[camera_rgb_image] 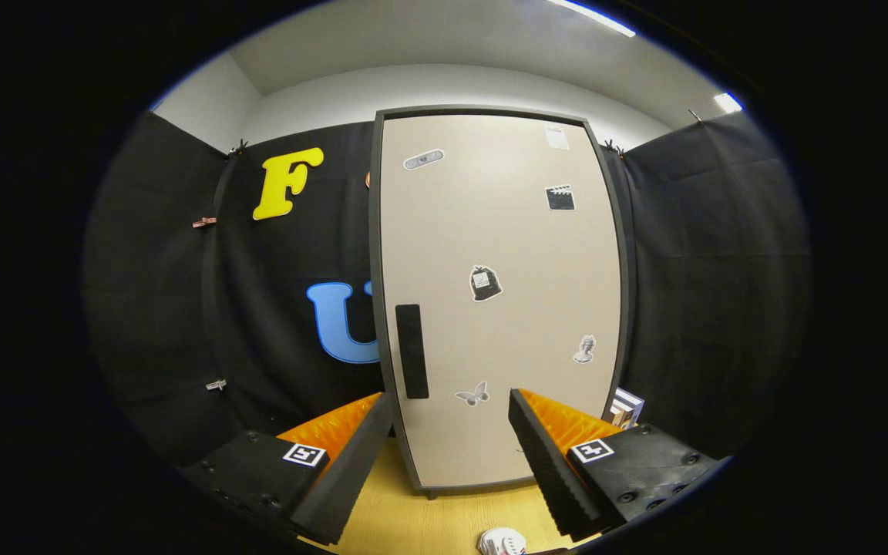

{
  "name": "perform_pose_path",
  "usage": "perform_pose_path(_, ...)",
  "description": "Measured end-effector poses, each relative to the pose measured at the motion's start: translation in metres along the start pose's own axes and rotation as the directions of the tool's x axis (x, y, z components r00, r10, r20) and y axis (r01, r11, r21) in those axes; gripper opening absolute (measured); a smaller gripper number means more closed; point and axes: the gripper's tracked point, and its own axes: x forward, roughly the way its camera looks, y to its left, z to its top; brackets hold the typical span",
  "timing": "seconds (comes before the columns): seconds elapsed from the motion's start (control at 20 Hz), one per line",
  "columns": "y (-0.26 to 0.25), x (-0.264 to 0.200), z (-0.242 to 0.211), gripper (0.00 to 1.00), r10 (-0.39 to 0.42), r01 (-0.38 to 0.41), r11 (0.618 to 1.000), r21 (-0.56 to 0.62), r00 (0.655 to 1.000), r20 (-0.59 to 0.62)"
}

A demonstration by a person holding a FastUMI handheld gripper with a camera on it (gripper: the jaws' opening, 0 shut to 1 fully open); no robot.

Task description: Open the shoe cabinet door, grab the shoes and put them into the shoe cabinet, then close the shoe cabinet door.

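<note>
Plainly, the door [502,297] was closed and the gripper [450,416] gaped empty before it, so reaching the dark handle [412,351] at its left edge came next.

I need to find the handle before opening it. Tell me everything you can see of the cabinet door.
The cabinet door is a tall beige panel in a dark grey frame, shut and upright, standing on the wooden floor against the black cloth. A black vertical handle sits low near its left edge. Several small stickers dot its face. The open gripper points at its lower part, not touching it.
</note>
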Motion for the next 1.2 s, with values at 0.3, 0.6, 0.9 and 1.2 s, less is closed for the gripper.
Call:
perform_pose_path(0.3,0.018,0.037,-0.023,0.99,0.009,-0.009,1.000,-0.015,0.999,-0.050)
perform_pose_path(0.6,0.029,0.089,-0.035,0.99,-0.007,0.008,1.000,0.013,0.998,-0.061)
perform_pose_path(0.9,0.030,0.134,-0.036,0.97,-0.023,0.025,0.999,0.048,0.999,-0.036)
perform_pose_path(1.2,0.031,0.160,-0.039,0.86,-0.035,0.036,0.999,0.032,0.999,-0.034)
